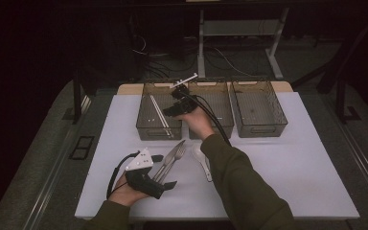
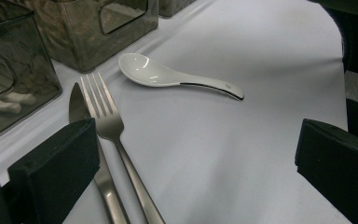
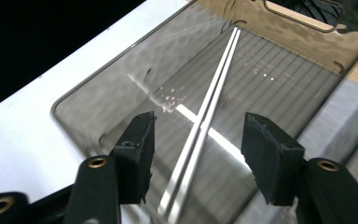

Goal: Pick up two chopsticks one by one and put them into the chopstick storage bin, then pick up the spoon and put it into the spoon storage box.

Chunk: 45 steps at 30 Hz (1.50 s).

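Jaws of the right gripper (image 3: 196,154) stand apart above the left bin (image 1: 143,112), with the chopsticks (image 3: 205,116) lying free between and below them on the bin floor; the pads touch nothing. The pair lies side by side, running lengthwise down the bin, and in the high view it shows as a pale line (image 1: 159,111) close to the bin's left wall.

The step in hand looks like the release of the chopsticks into that bin. To finish it well, the right gripper (image 1: 178,103) should lift straight up with the jaws kept apart, so no pad drags a stick or knocks the bin's rim, and should clear the wall between this bin and the middle bin (image 1: 220,110) before swinging back toward the table.

The left gripper (image 1: 165,171) rests low at the near left of the white mat (image 1: 287,182), its jaws wide and empty. Its left jaw sits just beside the knife (image 2: 77,109) and fork (image 2: 103,116), which lie together; the spoon (image 2: 168,77) lies a little farther off, near the bins. Any of these seems a fair next pick, and the fork handle, lying between the wide jaws, looks the easiest to close on.
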Each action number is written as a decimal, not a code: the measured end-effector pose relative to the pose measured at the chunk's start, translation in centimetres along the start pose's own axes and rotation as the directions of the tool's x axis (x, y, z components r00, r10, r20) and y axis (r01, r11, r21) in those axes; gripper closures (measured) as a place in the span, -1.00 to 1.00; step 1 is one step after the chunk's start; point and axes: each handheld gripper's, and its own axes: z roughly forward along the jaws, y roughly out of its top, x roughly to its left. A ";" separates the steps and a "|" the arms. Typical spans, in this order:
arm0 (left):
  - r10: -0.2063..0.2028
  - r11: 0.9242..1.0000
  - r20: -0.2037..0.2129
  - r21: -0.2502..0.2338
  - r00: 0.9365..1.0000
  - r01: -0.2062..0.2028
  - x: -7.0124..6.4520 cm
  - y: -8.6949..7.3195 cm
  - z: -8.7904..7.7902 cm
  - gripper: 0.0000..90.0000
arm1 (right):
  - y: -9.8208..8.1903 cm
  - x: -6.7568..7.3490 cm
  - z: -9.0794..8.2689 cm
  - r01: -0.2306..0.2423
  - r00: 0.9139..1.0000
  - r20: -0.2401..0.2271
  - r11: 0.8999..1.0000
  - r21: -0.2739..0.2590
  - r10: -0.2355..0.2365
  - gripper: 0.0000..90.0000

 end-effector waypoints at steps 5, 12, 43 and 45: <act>0.000 1.000 0.000 0.006 1.000 0.000 -0.1 0.0 0.1 -1.00 | -1.8 -0.5 -2.5 0.017 0.999 -0.045 0.999 -0.037 -0.018 -0.16; -0.004 1.000 0.000 0.002 1.000 0.004 0.0 0.0 0.1 -1.00 | -4.9 -0.9 -5.7 0.055 0.995 -0.074 0.996 -0.063 -0.060 -0.17; 0.002 1.000 -0.002 0.028 1.000 -0.002 0.0 -0.1 0.3 -1.00 | -18.0 0.6 -11.8 0.138 0.975 -0.161 0.987 -0.088 -0.151 0.58; 0.002 1.000 -0.002 0.028 1.000 -0.002 0.0 -0.1 0.3 -1.00 | -18.5 0.9 -11.7 0.149 0.973 -0.163 0.985 -0.086 -0.161 0.68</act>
